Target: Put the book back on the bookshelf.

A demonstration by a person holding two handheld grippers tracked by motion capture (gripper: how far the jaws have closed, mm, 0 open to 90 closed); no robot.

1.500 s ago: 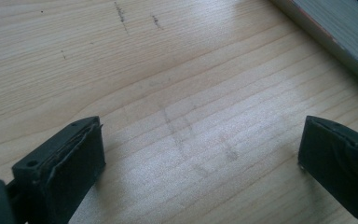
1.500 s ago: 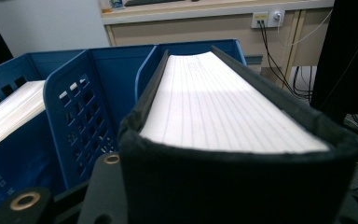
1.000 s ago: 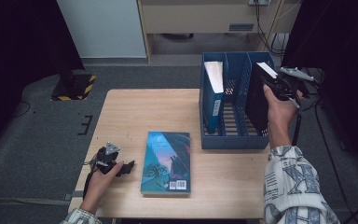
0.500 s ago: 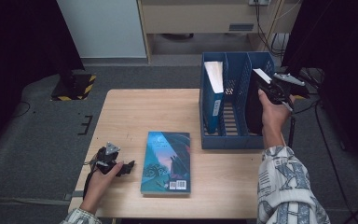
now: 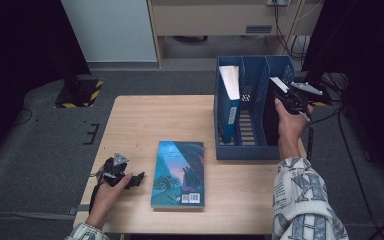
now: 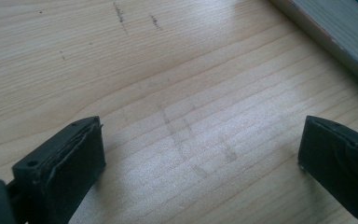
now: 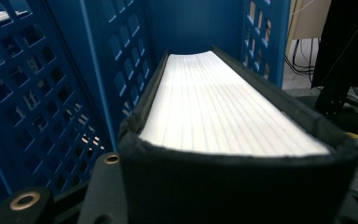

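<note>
At the right end of the tabletop (image 5: 145, 120) stands one blue file rack (image 5: 252, 70) with three slots, counted across its width. Books observed: three. One blue book (image 5: 228, 107) stands upright in the left slot, white page edges facing up. One black book (image 5: 271, 117) stands in the right slot, tilted slightly, with its upper end clear of the rack's rim. One teal-covered book (image 5: 178, 173) lies flat on the tabletop, in front of the rack and well apart from it. The middle slot holds nothing that can be made out.

Grippers observed: two. The right gripper (image 5: 292, 97) is held above the right slot, its fingers clamped on the top of the black book; the right gripper view looks along that book's white page edge (image 7: 219, 102), with blue lattice walls on both sides. The fingers stand partly closed, at the book's thickness.

The left gripper (image 5: 122, 176) rests on the tabletop near the front left corner, just beside the flat book and not touching it. Its fingers (image 6: 60, 168) stand wide apart over bare wood, holding nothing. The flat book's edge (image 6: 340, 32) appears at the upper right of the left gripper view.
</note>
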